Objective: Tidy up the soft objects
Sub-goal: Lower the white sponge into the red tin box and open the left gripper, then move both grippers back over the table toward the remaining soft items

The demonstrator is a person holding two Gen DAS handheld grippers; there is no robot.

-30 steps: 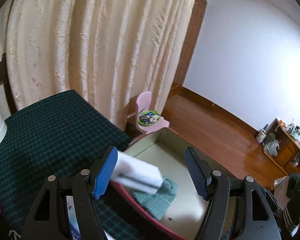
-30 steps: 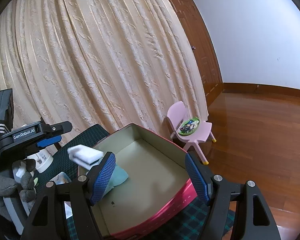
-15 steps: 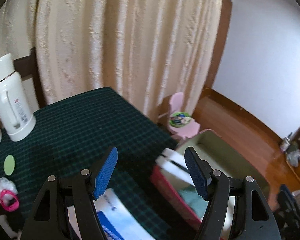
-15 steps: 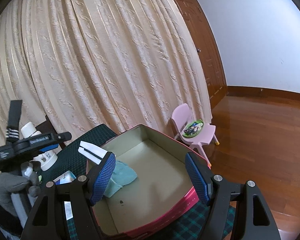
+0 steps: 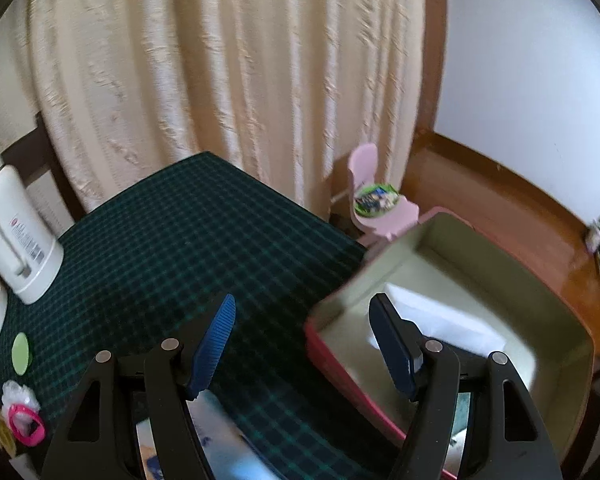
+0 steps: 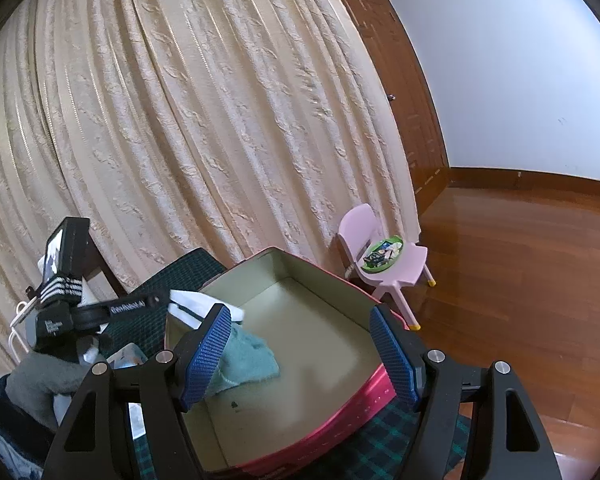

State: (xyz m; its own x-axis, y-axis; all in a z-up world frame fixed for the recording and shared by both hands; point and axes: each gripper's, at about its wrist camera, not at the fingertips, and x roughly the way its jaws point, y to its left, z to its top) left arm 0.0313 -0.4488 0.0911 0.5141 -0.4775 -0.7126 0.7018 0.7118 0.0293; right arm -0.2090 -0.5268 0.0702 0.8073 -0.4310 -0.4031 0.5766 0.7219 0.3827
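Checked tablecloth [image 5: 204,240] carries red box [image 6: 340,408], white thermos [image 5: 16,240]

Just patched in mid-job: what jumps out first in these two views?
The open pink box on the green plaid tablecloth, holding a teal cloth and a white foam block at its near-left wall. Behind hangs a cream curtain, with a pink child's chair beside it.
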